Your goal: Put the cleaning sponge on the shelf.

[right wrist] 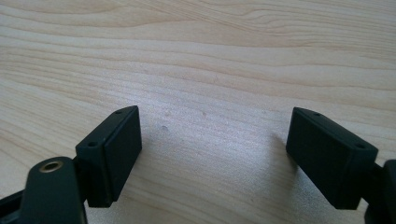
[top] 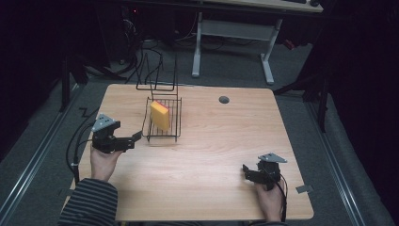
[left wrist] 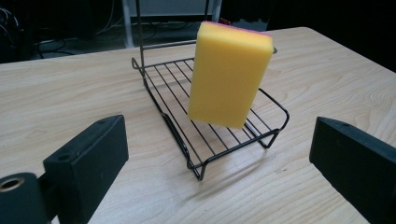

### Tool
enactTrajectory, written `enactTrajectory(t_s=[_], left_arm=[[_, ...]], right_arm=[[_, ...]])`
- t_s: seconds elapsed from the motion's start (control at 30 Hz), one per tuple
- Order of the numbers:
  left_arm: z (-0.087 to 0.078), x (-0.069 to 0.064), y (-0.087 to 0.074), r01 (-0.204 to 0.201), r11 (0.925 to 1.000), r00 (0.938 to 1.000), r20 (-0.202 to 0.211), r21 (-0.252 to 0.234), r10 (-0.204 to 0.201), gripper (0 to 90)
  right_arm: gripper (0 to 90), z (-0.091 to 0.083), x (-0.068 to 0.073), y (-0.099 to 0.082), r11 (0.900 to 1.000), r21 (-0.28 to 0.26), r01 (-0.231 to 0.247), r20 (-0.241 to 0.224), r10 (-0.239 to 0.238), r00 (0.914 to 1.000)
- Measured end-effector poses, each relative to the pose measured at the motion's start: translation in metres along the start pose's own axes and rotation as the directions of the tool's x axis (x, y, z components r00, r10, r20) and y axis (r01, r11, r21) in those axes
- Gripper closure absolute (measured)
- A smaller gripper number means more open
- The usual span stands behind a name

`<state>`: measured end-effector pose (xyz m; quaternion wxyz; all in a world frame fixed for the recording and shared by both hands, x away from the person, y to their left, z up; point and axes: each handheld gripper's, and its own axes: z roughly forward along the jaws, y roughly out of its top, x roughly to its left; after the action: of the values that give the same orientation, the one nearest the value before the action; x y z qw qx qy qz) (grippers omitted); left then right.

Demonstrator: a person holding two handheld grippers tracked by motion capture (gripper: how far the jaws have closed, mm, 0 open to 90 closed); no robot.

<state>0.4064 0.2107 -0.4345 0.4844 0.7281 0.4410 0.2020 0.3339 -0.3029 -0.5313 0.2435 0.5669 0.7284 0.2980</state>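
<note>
- High view: the yellow sponge (top: 160, 115) stands on edge, tilted, inside the black wire rack (top: 175, 134) on the far left part of the wooden table (top: 211, 141); the rack's tall wire back rises behind it.
- The left gripper (top: 136, 137) lies just to the left of the rack, its tips close to the rack's near corner but apart from it, jaws spread with nothing between them.
- Left gripper view: the sponge (left wrist: 229, 74) leans on the rack's (left wrist: 205, 140) wire floor, a thin pink layer along its top edge; bare wood lies between the jaws and the rack's low front rail, which is the only thing before the sponge.
- The right gripper (top: 244, 170) rests near the table's near right corner, well apart from the rack; in the right gripper view its jaws stand wide over bare wood (right wrist: 224, 70).
- A dark round cable hole (top: 224, 99) sits near the far edge.
- No writing or brand can be read.
- The middle and right of the table are open; a desk frame (top: 233, 42) stands on the floor beyond.
</note>
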Motion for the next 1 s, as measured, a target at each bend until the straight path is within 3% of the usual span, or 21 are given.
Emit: enactTrajectory(t_s=[1.0], left_arm=[[-0.01, 0.009, -0.034, 0.053, 0.9979, 0.9986, -0.005, 0.037, -0.053, 7.9]], right_arm=[[18.4, 0.0, 0.0, 0.0, 1.0, 0.0, 0.0, 0.0, 0.0, 1.0]])
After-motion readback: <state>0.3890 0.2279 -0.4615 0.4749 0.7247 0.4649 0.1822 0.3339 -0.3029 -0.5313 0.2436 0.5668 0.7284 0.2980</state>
